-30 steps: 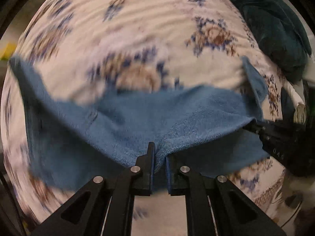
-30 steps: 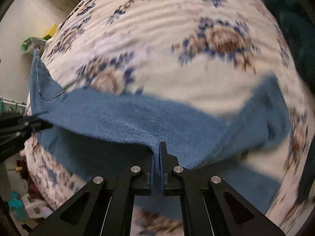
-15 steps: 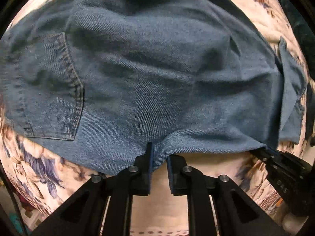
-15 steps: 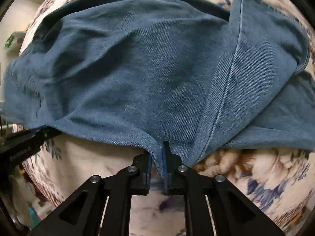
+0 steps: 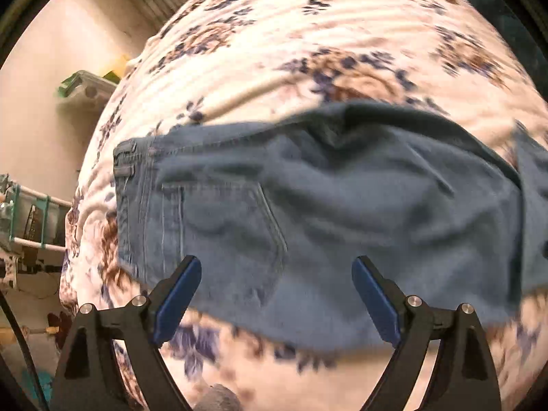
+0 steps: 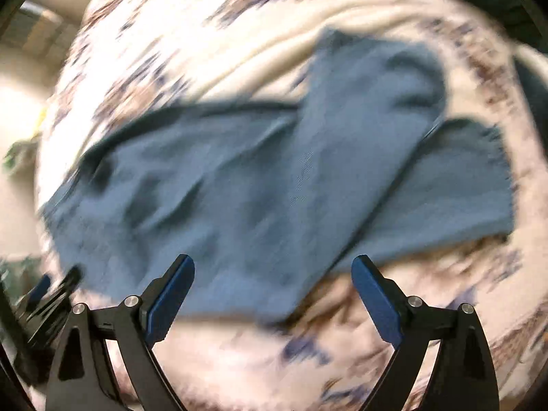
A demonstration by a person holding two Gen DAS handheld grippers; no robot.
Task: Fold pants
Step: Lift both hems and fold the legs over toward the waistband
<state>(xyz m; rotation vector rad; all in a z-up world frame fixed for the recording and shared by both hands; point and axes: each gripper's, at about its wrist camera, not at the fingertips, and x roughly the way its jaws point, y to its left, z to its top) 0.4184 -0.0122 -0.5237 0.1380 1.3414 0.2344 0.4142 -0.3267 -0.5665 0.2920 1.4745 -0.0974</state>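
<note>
Both tools have just opened: left tool (image 5: 275, 275) and right tool (image 6: 272, 274) gape wide, gripping nothing. Jeans (image 5: 342, 212) lie folded on the flowered bed (image 5: 308, 51).

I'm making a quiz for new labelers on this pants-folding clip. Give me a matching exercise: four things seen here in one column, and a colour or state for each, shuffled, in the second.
Column 1
1. pants
2. bedspread
3. left claw
4. back pocket

Column 2
A. cream with brown and blue flowers
B. stitched outline, near the waistband end
C. blue denim, lying folded over
D. open, nothing between its pads

Pairs: 1-C, 2-A, 3-D, 4-B
</note>
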